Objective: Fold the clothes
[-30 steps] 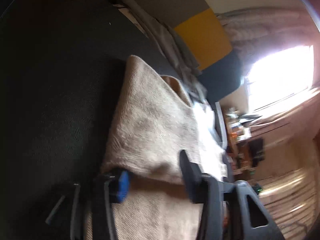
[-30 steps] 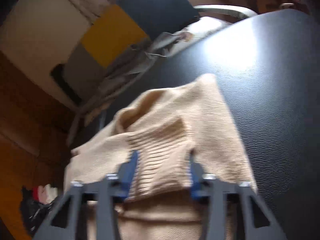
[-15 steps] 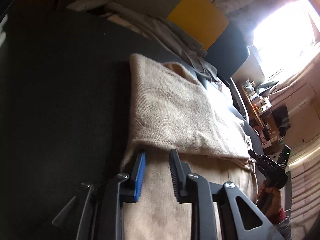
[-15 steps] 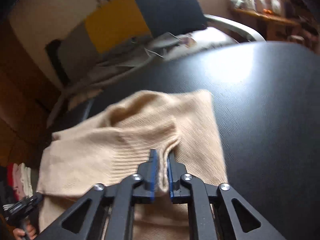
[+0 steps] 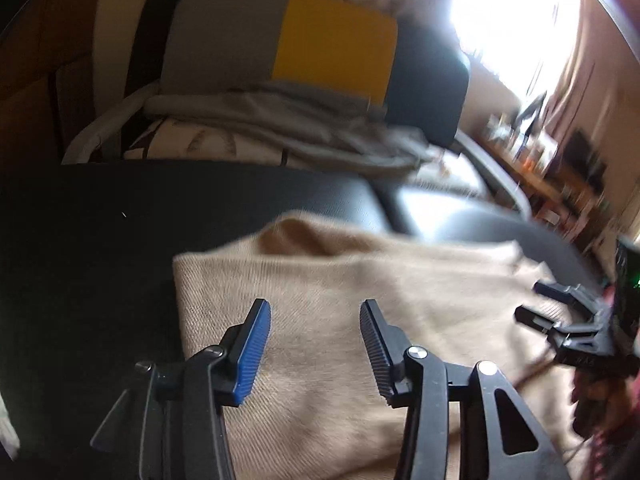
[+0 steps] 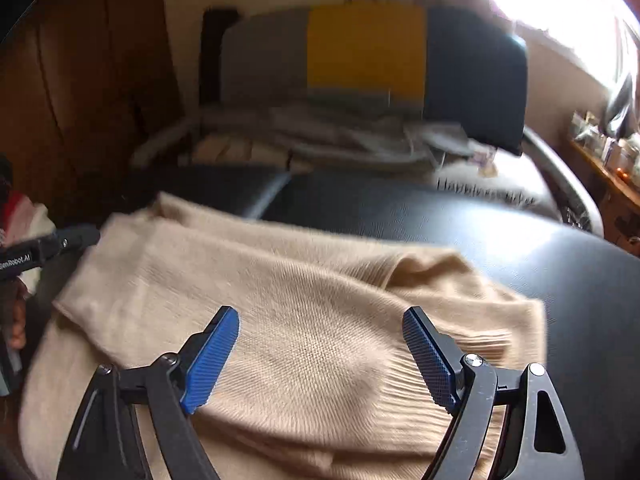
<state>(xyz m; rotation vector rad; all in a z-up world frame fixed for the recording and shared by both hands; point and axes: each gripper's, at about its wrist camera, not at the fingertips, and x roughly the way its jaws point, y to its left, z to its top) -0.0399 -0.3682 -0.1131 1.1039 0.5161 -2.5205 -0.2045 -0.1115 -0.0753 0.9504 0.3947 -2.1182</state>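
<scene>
beige sweater (image 5: 320,360) lying folded on the black worktop (image 5: 80,260), lower middle of both views | left tongs (image 5: 316,344) opening, nothing pinched, just above the knit | right tongs (image 6: 320,356) opening wide too, empty | chair (image 6: 364,52) up top with grey clothes (image 5: 280,120)

Two fisheye wrist cameras look steeply down along their tongs, close above a beige sweater (image 5: 320,320) on a black desk (image 5: 100,240), both facing a grey-yellow-blue chair (image 6: 364,52) beyond.
</scene>
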